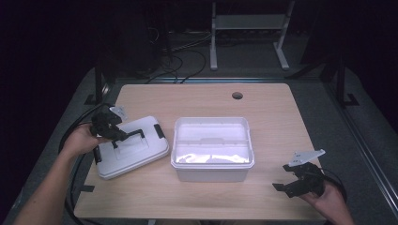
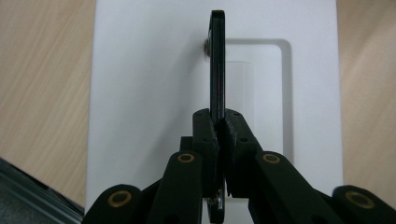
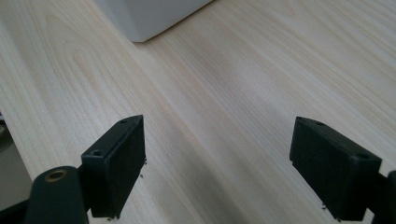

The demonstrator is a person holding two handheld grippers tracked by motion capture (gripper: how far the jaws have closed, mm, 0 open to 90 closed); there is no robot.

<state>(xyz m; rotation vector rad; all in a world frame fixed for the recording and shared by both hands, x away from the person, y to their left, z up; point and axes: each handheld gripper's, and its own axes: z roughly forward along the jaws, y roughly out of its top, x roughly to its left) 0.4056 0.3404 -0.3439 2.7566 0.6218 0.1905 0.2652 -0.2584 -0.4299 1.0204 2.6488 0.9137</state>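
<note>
A white box lid (image 1: pixel 141 151) with black end clips lies on the wooden table (image 1: pixel 197 101), left of an open white storage box (image 1: pixel 212 147). The lid's black carry handle (image 1: pixel 136 133) stands swung up from its recess. My left gripper (image 1: pixel 118 136) is shut on that handle. In the left gripper view the pads (image 2: pixel 205 135) pinch the thin black handle (image 2: pixel 217 60) edge-on above the lid (image 2: pixel 140 93). My right gripper (image 1: pixel 283 177) hovers open near the table's front right corner. Between its fingers (image 3: pixel 224 168) there is only bare wood, with a corner of the box (image 3: pixel 149 16) farther off.
A round cable hole (image 1: pixel 237 95) sits near the table's far edge. A metal stand (image 1: pixel 248 28) and loose cables (image 1: pixel 183 51) are on the dark floor behind the table. A cable (image 1: pixel 77 136) trails from the left gripper off the table's left edge.
</note>
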